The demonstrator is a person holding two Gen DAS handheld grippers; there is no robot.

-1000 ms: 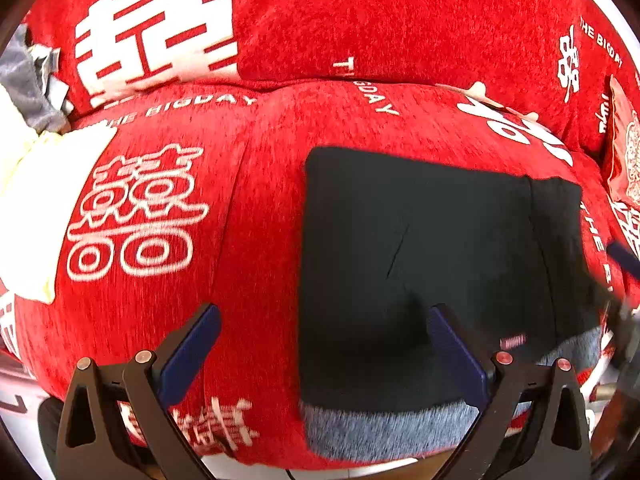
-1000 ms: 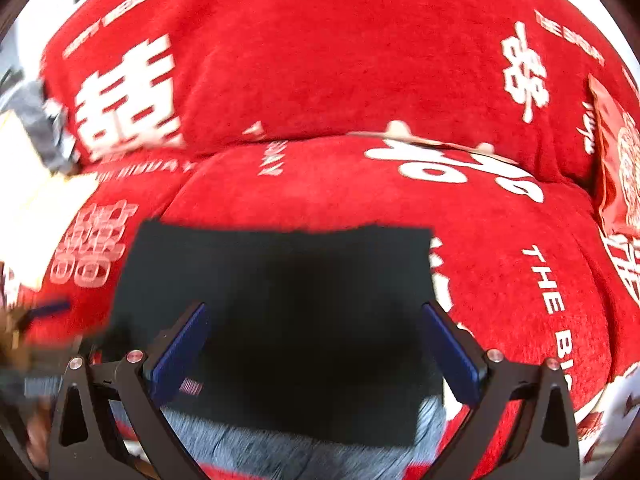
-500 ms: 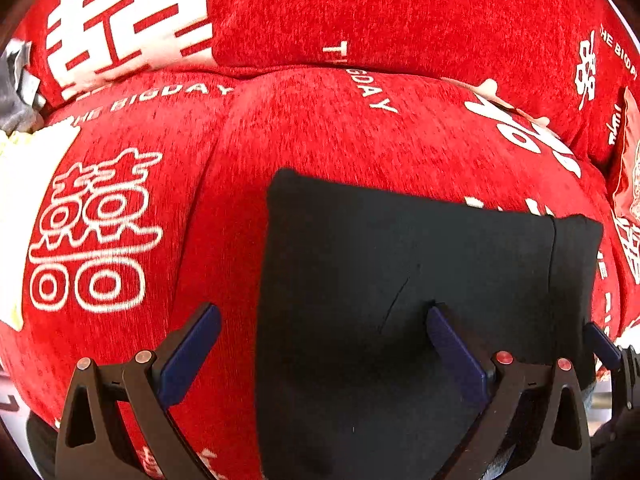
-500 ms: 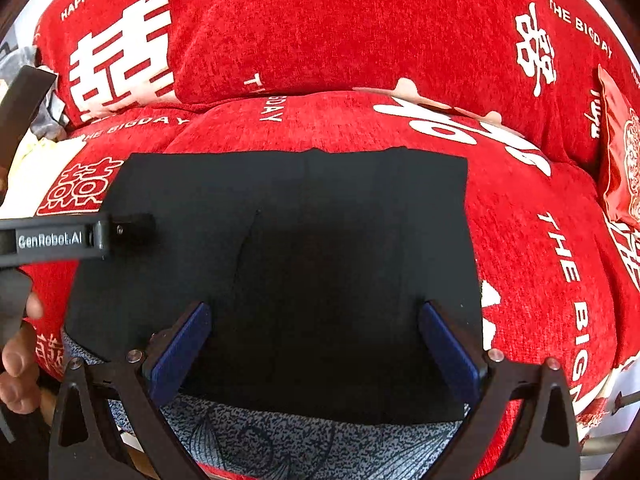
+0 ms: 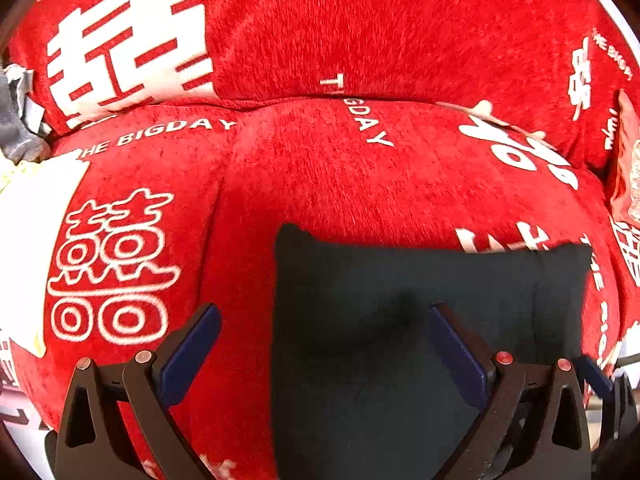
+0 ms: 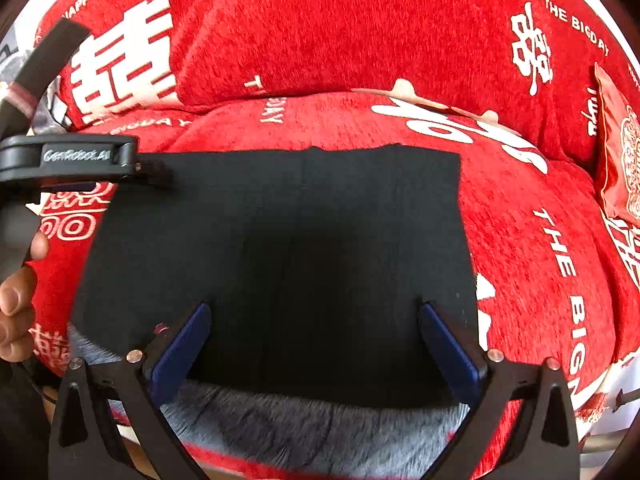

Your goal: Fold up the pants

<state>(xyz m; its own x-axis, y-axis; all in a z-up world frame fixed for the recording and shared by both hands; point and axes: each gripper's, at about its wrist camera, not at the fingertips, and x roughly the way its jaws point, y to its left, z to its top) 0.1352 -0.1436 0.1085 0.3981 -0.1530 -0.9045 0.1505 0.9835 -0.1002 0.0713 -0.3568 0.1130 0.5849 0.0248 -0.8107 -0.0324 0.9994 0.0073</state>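
The black pants (image 6: 280, 240) lie folded into a flat rectangle on the red sofa seat (image 6: 540, 280), with their grey fleece lining (image 6: 300, 420) showing along the near edge. My right gripper (image 6: 314, 344) is open and empty, hovering over the near edge of the pants. My left gripper (image 5: 324, 348) is open and empty over the left edge of the pants (image 5: 400, 320); its right fingertip (image 5: 452, 344) is above the cloth and its left one above bare sofa. The left gripper's body also shows in the right wrist view (image 6: 68, 160) at the pants' far left corner.
The red sofa back (image 5: 360, 32) with white lettering rises behind. A white and yellow cloth (image 5: 28, 232) and grey items (image 5: 16, 120) lie at the left end of the seat. A red patterned cushion (image 6: 620, 160) sits at the right.
Both grippers have moved in lower and closer over the folded pants. The left gripper has shifted so the pants fill more of its lower view. Both stay open.
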